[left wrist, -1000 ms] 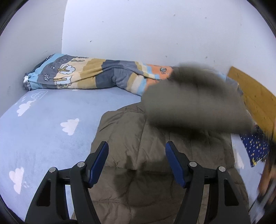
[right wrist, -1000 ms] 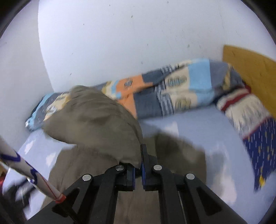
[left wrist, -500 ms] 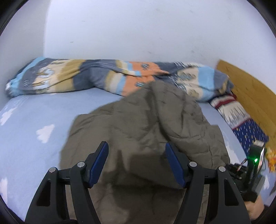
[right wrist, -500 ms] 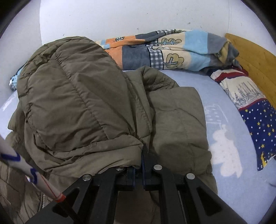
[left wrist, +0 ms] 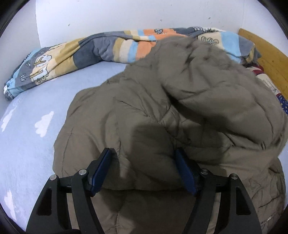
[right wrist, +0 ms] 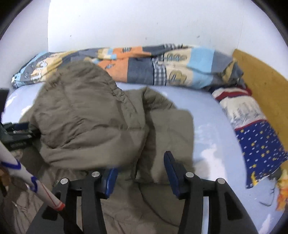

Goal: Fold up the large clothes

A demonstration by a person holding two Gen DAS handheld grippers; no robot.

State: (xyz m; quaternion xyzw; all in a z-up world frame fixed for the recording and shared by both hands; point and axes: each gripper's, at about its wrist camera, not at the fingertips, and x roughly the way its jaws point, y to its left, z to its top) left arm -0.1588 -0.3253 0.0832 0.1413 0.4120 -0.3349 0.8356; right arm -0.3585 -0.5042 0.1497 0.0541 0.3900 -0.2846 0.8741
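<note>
The jacket lies on the bed, its upper part folded over onto the rest. Behind it, along the wall, stretches the rolled quilt, running from the left corner across to the right. On the right, beside the headboard, sits a pillow, just apart from the jacket's edge. The left tool stands over the jacket's near edge with a fold bulging between its spread fingers; the right tool hangs wide above the near right part.
</note>
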